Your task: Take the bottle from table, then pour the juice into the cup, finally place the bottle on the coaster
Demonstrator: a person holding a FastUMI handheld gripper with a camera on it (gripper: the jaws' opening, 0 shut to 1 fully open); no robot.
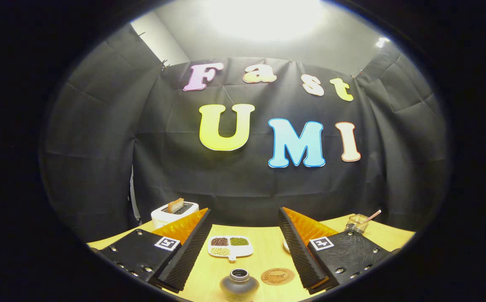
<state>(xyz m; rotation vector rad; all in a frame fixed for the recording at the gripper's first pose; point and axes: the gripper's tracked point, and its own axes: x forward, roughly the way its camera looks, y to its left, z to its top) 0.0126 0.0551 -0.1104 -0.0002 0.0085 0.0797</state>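
Two fingers (243,247) spread wide, gripping nothing; we hover above the bench (263,251). Bottle (239,286) stands upright between them, low and near, coaster (277,276) just beside it, so we judge grasp comes next.

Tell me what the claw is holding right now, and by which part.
Nothing is held. The claw is open, its fingers spread wide above the table, with the bottle standing free between and just below them, untouched.
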